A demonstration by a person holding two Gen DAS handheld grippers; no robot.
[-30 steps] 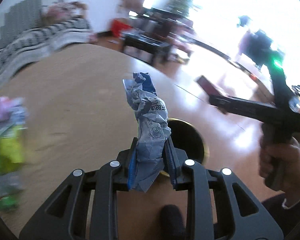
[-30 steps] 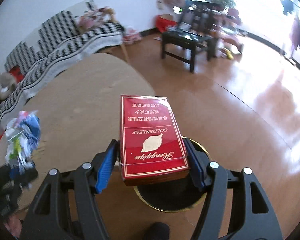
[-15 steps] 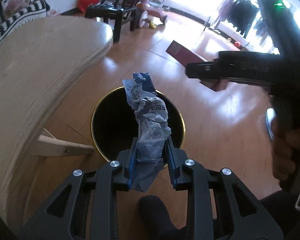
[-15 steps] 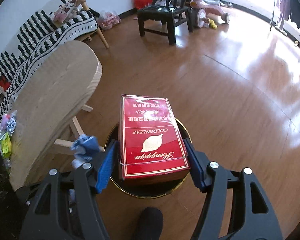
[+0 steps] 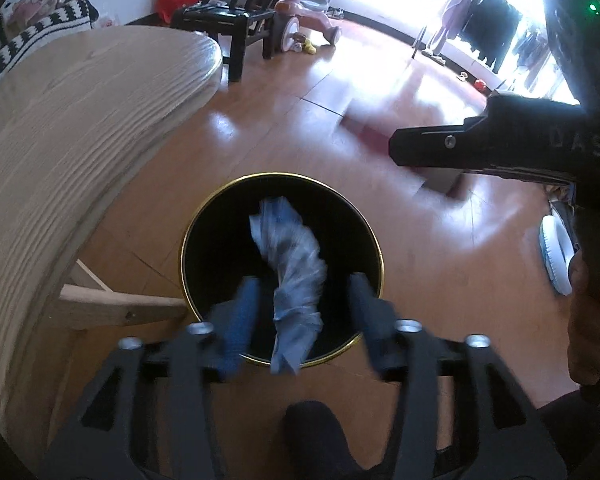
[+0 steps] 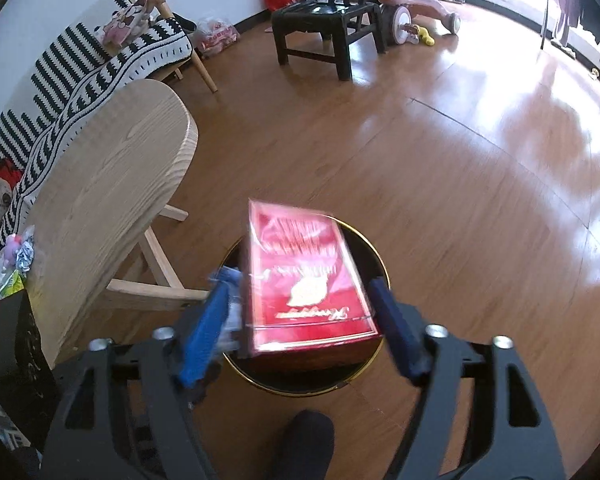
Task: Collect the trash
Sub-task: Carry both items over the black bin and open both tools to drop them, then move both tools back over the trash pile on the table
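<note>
Left tool [image 5: 300, 304] opening, crumpled grey-blue wrapper [image 5: 296, 276] loose, blurred, over bin [image 5: 204, 216]

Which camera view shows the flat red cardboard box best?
The right wrist view: the flat red cardboard box fills the centre, above the black gold-rimmed bin. In the left wrist view it is only a red blur behind the other claw.

— What do the tools look like?
— The left gripper [image 5: 300, 316] and right gripper [image 6: 300, 320] are black frames with triangular cut-outs, silver screw heads and blue finger pads [image 6: 204, 336].
— And the person?
— A dark sleeve [image 5: 580, 432] at the right hand [image 5: 592, 320], dark footwear [image 6: 304, 440] below.
</note>
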